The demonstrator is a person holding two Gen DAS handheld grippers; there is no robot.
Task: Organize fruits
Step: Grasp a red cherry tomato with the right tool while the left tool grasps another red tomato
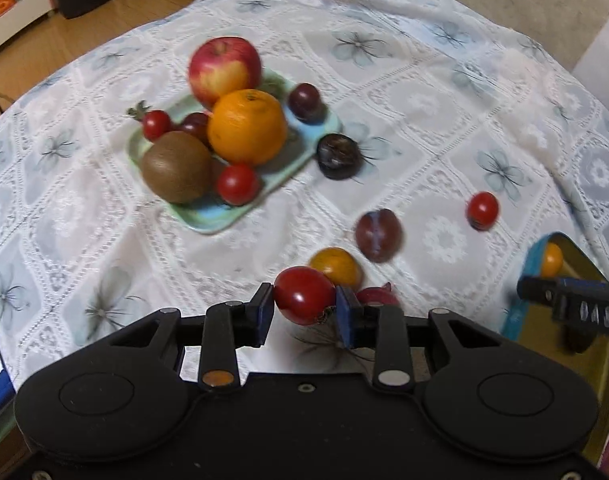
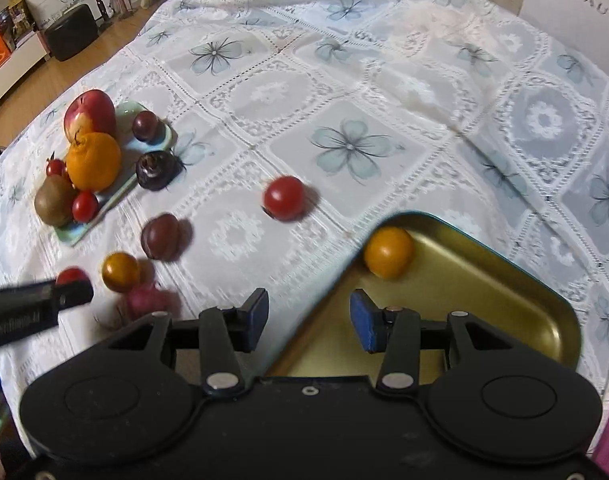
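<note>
Red cherry tomato (image 1: pixel 303 295) gripped between the pads of the left gripper (image 1: pixel 304 312), just above the floral tablecloth (image 1: pixel 384 92), right gripper (image 2: pixel 309 320) held wide and empty over the gold tin tray (image 2: pixel 484 280), yellow tomato (image 2: pixel 388 252) lying in the tray's corner.

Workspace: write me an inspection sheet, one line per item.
Surface: lace floral tablecloth, wrinkled.
Job's things: green plate holds apple, orange, kiwi and small red fruits; gold tray holds one yellow tomato; loose red tomato, plum and dark fruit on the cloth.
Clutter: nothing seen.
Grippers: left gripper shut on a red cherry tomato; right gripper open above the tray edge.
Cables: nothing seen.
Surroundings: wooden floor, black box.
</note>
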